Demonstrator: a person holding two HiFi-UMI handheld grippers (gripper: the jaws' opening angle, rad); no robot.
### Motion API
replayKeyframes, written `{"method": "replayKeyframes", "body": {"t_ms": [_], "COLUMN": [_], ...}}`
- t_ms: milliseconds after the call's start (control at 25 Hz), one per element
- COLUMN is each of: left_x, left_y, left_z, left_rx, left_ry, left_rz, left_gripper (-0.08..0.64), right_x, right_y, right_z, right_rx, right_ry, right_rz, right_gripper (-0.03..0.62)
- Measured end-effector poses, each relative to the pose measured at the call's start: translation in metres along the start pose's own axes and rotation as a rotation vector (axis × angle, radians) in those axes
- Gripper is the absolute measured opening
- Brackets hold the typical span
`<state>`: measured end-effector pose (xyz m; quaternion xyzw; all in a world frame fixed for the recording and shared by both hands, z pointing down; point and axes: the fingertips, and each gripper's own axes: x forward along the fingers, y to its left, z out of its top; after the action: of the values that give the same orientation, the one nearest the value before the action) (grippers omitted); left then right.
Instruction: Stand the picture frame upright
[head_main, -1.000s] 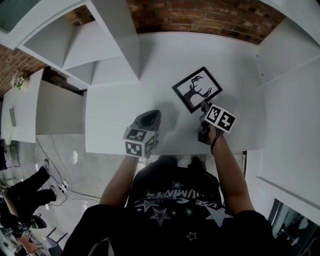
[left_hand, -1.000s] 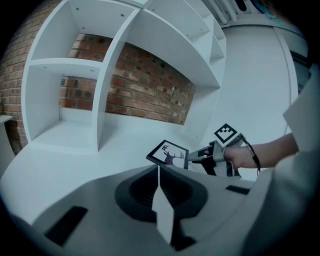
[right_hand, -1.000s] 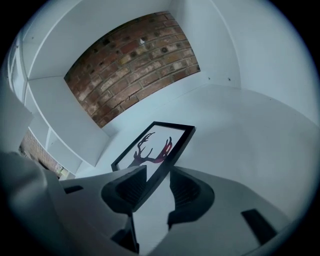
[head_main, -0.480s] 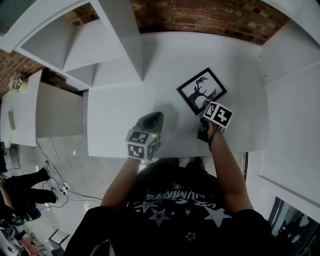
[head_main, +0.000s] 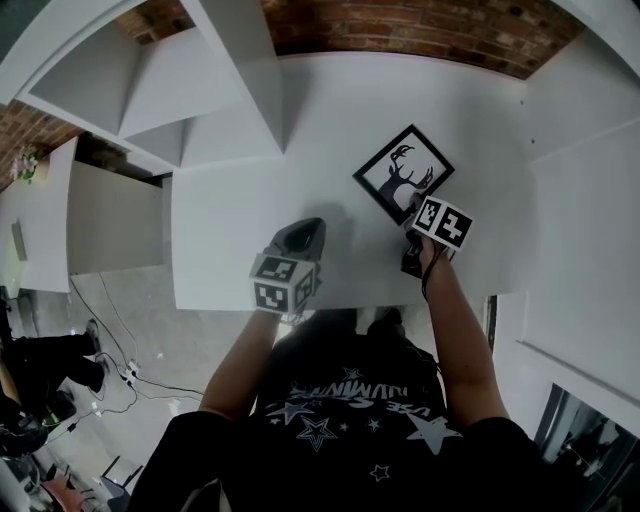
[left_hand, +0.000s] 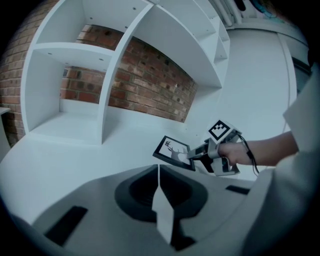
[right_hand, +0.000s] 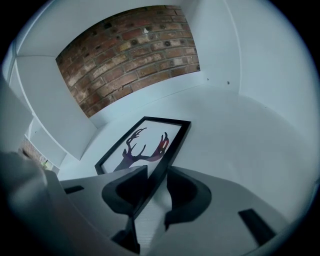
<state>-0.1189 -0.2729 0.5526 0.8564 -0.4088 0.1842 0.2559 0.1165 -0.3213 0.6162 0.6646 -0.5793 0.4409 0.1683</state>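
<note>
The black picture frame (head_main: 402, 172) with a deer silhouette lies on the white table (head_main: 240, 220), right of centre. My right gripper (head_main: 410, 212) is at its near corner. In the right gripper view the frame's edge (right_hand: 165, 150) runs between the jaws, which are closing; a pale gap still shows beside the right jaw. In the left gripper view the frame (left_hand: 172, 150) looks slightly tilted at the right gripper's (left_hand: 192, 156) tips. My left gripper (head_main: 305, 232) rests near the table's front edge, left of the frame, shut and empty (left_hand: 159, 172).
White open shelving (head_main: 190, 90) stands at the back left of the table. A brick wall (head_main: 400, 30) runs behind it, and a white side wall (head_main: 580, 150) closes the right. The table's front edge (head_main: 300, 305) is just behind both grippers.
The right gripper has edged a little further onto the frame's near corner. The left gripper has stayed where it was, shut.
</note>
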Motion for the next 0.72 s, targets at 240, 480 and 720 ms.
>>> {"method": "replayKeyframes", "body": {"t_ms": [240, 480, 720], "left_x": [-0.01, -0.013, -0.022], "left_y": [-0.005, -0.018, -0.03], "left_z": [-0.006, -0.021, -0.033], "left_rx": [-0.01, -0.028, -0.059], "left_ry": [0.01, 0.025, 0.029], "left_rz": [0.022, 0.059, 0.095], "left_gripper": [0.021, 0.021, 0.021], "right_x": [-0.007, -0.014, -0.023], "right_y": [-0.001, -0.003, -0.002], "right_z": [-0.008, -0.019, -0.033], "right_rx": [-0.072, -0.217, -0.3], "right_ry": [0.047, 0.101, 0.133], "right_rz": [0.082, 0.175, 0.241], "right_gripper": [0.118, 0.109, 0.104]}}
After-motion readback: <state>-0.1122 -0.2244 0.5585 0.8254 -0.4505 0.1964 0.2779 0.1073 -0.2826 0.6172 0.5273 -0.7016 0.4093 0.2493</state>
